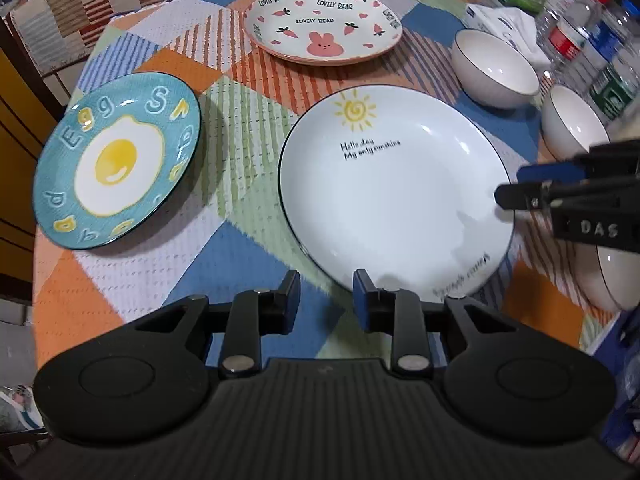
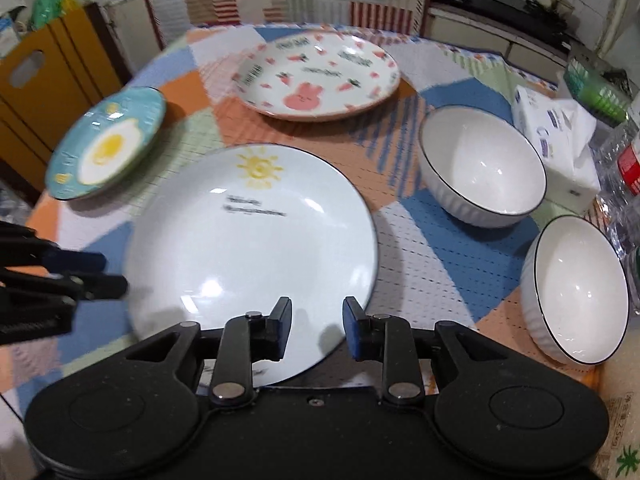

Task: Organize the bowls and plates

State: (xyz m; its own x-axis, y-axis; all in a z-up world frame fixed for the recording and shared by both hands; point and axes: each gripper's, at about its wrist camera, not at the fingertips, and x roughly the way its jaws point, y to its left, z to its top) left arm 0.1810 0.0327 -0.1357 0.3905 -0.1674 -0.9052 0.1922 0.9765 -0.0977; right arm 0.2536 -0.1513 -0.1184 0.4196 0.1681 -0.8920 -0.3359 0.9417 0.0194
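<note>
**Both claws empty over the sunshine plate**

On the far left lay the blue egg plate point(image 1: 118, 160), alone on the patchwork cloth of the tabletop point(image 1: 248, 196). Your left claw point(image 1: 326, 300) was spread with nothing between its pads, just at the near rim of the white sunshine plate point(image 1: 394, 196), which lay flat in the middle. Behind it, near the far edge, rested the pink rabbit plate point(image 1: 324, 24). Your right claw point(image 2: 316, 328) was also spread and empty, low over the near part of the same white plate; in the left view its tip showed at the plate's right rim.

To the right stood two white bowls, one farther point(image 2: 482, 164) and one nearer point(image 2: 578, 292), apart from each other. A third bowl seemed to be partly hidden at the right edge of the left view, but I cannot tell for sure.

I judge that no stacking was done yet. For a good grasp, you should have slid one pad under the rim and one above, because the glazed plate was probably slippery and the soft cloth could give way.

Around stood a tissue pack point(image 2: 560, 140), water bottles point(image 1: 580, 36) and a yellow cabinet point(image 2: 48, 76).
</note>
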